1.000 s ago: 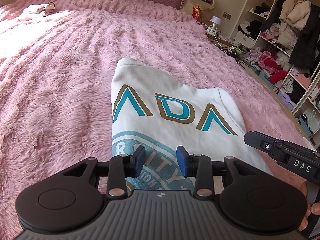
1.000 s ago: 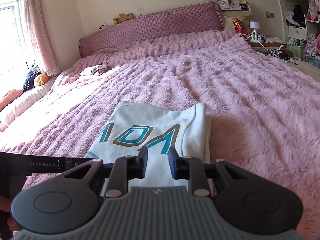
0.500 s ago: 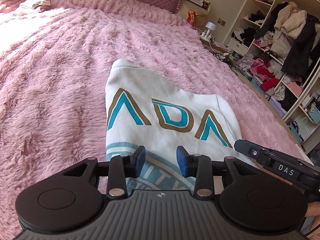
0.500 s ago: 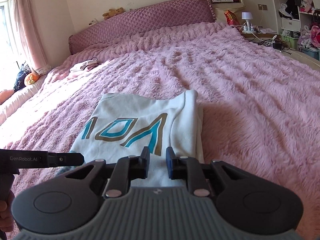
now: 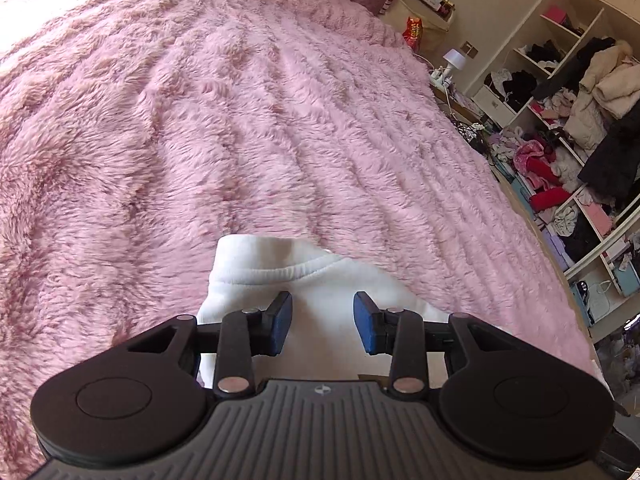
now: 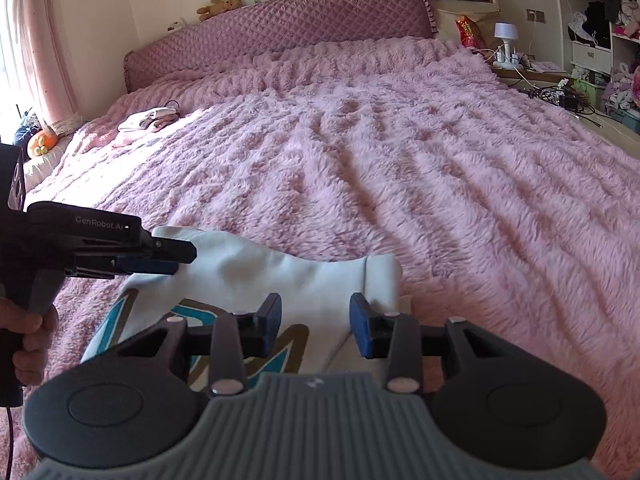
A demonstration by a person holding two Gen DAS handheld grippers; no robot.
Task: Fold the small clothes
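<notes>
A white sweatshirt (image 6: 256,280) with teal and gold lettering lies folded on the pink fluffy bed. In the left wrist view only its plain white far end (image 5: 288,276) shows. My left gripper (image 5: 322,318) is open just above that end, fingers apart and empty. It also shows in the right wrist view (image 6: 160,260) at the sweatshirt's far left corner. My right gripper (image 6: 314,320) is open and empty, low over the sweatshirt's right edge near the far right corner.
The pink blanket (image 6: 400,168) stretches far ahead to a quilted headboard (image 6: 280,28). A small pile of pale clothes (image 6: 150,118) lies at the far left. Open shelves crammed with clothes (image 5: 572,132) stand past the bed's right edge, with a lamp (image 6: 504,38) on the nightstand.
Both grippers have moved forward along the sweatshirt to its far end. The right gripper's fingers have opened wider. The lettering has passed out of the left wrist view.
</notes>
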